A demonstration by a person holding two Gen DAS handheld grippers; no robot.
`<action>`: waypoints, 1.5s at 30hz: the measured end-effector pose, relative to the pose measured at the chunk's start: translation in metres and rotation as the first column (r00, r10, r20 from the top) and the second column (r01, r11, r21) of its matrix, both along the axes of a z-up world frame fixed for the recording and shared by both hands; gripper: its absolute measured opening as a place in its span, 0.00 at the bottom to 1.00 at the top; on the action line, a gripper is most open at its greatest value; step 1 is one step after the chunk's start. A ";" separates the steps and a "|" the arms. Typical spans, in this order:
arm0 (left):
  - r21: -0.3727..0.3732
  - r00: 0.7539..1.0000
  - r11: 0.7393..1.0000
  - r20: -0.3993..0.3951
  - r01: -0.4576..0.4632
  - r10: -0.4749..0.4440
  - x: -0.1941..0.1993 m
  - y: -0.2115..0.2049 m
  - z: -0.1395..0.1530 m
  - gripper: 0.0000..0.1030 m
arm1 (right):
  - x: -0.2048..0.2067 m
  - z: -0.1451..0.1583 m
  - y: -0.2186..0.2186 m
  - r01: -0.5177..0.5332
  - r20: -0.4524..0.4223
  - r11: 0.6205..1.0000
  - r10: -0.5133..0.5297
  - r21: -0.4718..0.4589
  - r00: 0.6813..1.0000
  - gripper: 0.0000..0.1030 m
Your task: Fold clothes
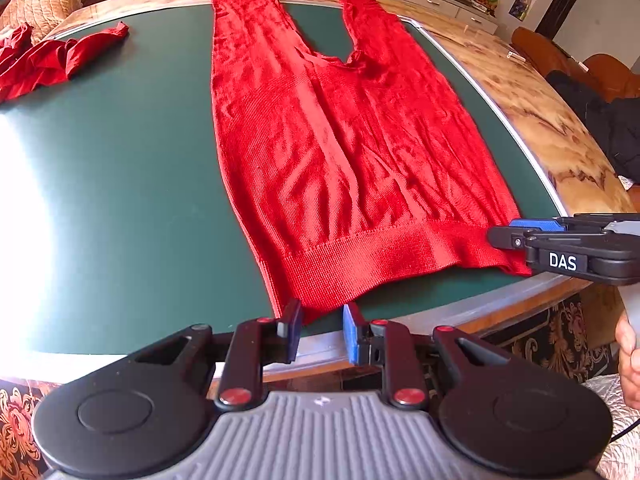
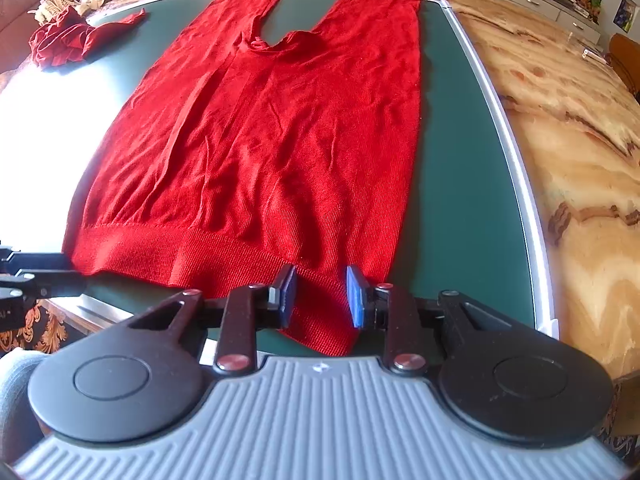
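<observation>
Red knit garment (image 1: pixel 340 152) lies flat on the green table (image 1: pixel 120 184), ribbed hem (image 2: pixel 192 256) at the near edge, two long ends pointing away. Left gripper (image 1: pixel 320 328) sits at the hem's left corner, jaws apart; right gripper (image 2: pixel 320 300) straddles the right corner, jaws apart, not clamped. Judged step: pre-grasp at hem. Next move calls for both to close on the corners together, then lift evenly. Second red cloth (image 1: pixel 52 60) crumpled far left.

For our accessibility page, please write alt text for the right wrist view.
A bright red knit sweater lies flat on a green table mat, the open right tongs straddling its near ribbed hem corner. A crumpled dark red cloth sits far left.
</observation>
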State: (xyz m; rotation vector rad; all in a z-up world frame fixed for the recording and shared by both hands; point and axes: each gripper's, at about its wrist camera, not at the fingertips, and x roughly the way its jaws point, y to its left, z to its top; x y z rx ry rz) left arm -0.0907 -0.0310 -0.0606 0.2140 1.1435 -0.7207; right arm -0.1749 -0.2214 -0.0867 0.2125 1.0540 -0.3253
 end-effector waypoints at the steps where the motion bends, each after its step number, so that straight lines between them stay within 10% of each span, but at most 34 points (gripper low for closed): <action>1: -0.004 1.000 1.000 -0.011 -0.002 0.002 0.002 0.000 0.001 0.24 | -0.001 0.001 -0.001 0.002 0.009 1.000 -0.002 0.007 1.000 0.32; 31: 0.008 0.998 1.000 0.063 -0.025 0.024 0.003 -0.009 -0.003 0.28 | 0.038 -0.001 0.042 -0.124 0.049 0.992 0.123 0.026 0.991 0.32; 33: 0.014 0.998 1.000 0.064 -0.014 0.013 0.003 -0.012 -0.002 0.35 | 0.040 -0.001 0.042 -0.121 0.042 0.992 0.120 0.028 0.992 0.32; 37: 0.038 0.998 0.999 0.050 0.036 -0.038 -0.003 -0.026 -0.004 0.95 | 0.044 0.000 0.041 -0.108 0.017 0.994 0.108 0.023 0.994 0.48; 45: 0.057 0.996 0.996 0.069 -0.065 0.061 0.047 -0.038 0.022 1.00 | 0.068 0.032 0.023 -0.071 0.041 0.997 0.072 -0.013 0.997 0.68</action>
